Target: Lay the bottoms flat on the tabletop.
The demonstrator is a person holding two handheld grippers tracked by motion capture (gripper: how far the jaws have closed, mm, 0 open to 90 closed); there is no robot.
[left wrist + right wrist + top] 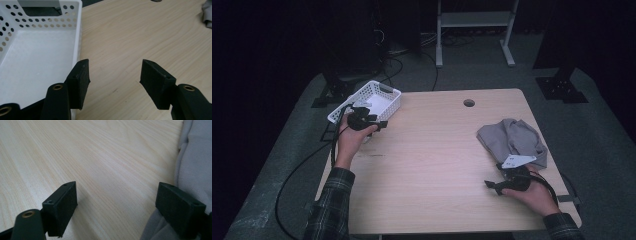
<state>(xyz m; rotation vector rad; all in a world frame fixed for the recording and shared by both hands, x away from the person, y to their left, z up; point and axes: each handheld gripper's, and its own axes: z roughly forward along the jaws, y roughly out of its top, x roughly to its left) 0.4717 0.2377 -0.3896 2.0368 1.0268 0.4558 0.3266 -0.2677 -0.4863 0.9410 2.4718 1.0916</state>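
A white perforated basket (pixel 373 99) sits at the table's far left corner; its inside (pixel 35 60) looks bare. My left gripper (pixel 382 124) hovers at the basket's near right corner, jaws open over bare wood (pixel 113 80), nothing between them. A crumpled grey cloth (pixel 512 140) lies at the right side of the table. My right gripper (pixel 491 186) rests low just in front of the cloth, pointing left. Its jaws stand open (pixel 117 205), and the cloth (pixel 195 165) lies against the right-hand jaw, with bare wood between the jaws.
The light wooden table (pixel 437 160) has a round cable hole (pixel 469 103) near its far edge. A black cable (pixel 302 165) trails off the left edge. A white frame (pixel 474 20) and black stand feet (pixel 562 87) are on the floor behind.
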